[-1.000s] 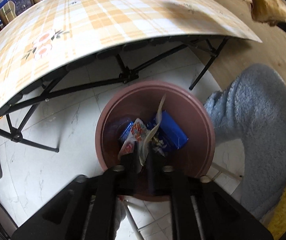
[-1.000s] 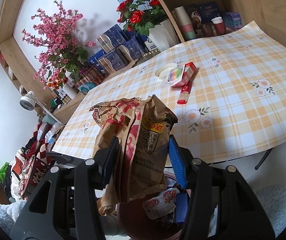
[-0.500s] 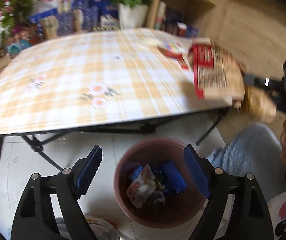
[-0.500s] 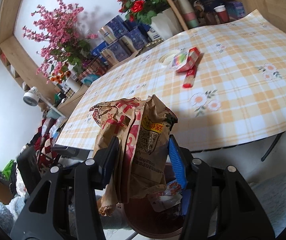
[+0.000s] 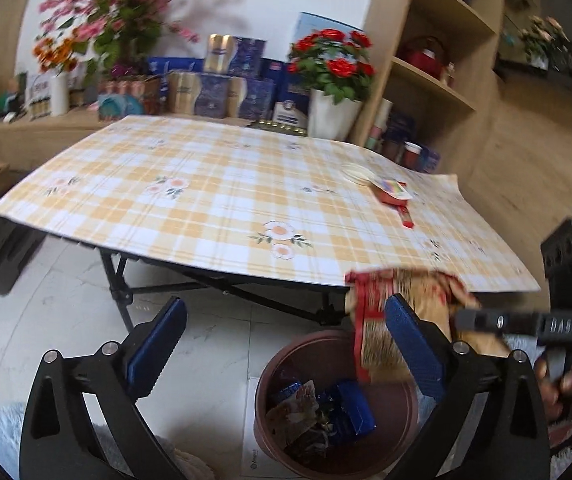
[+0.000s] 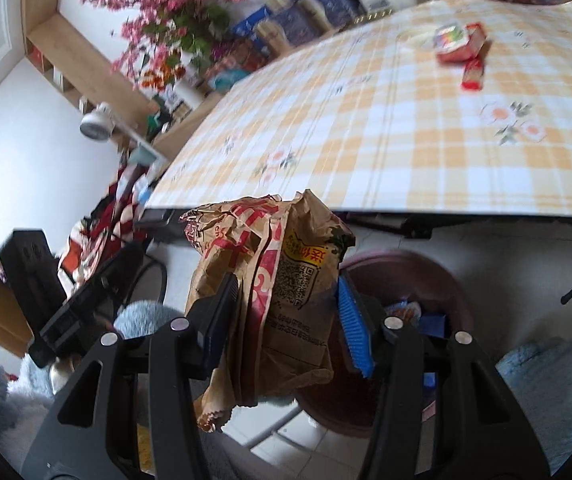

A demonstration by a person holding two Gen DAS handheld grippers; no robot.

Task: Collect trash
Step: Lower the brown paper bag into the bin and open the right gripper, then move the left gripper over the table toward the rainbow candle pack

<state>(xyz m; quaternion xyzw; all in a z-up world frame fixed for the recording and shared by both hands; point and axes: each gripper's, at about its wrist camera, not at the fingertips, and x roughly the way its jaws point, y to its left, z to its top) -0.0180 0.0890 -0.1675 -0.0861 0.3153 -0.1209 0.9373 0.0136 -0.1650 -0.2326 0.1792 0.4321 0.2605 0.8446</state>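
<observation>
My right gripper (image 6: 286, 316) is shut on a crumpled brown paper bag (image 6: 278, 280) with red print, held just left of and above the brown trash bin (image 6: 441, 276). In the left wrist view the bag (image 5: 381, 320) hangs over the bin's (image 5: 278, 444) far right rim. The bin holds blue and red wrappers (image 5: 325, 404). My left gripper (image 5: 286, 344) is open and empty, above the bin's near left side. A red box (image 5: 391, 194) and a red stick packet (image 5: 405, 218) lie on the checked table (image 5: 206, 200).
The folding table's black legs (image 5: 126, 292) stand behind the bin. Flower pots and boxes (image 5: 222, 84) line the shelf at the back. A white lid (image 5: 355, 172) lies by the red box. Blue fluffy rugs (image 6: 553, 384) lie on the white tile floor.
My left gripper let go of the wrapper in the bin, opened wide and rose and tilted up toward the table. My right gripper carried the bag down toward the bin.
</observation>
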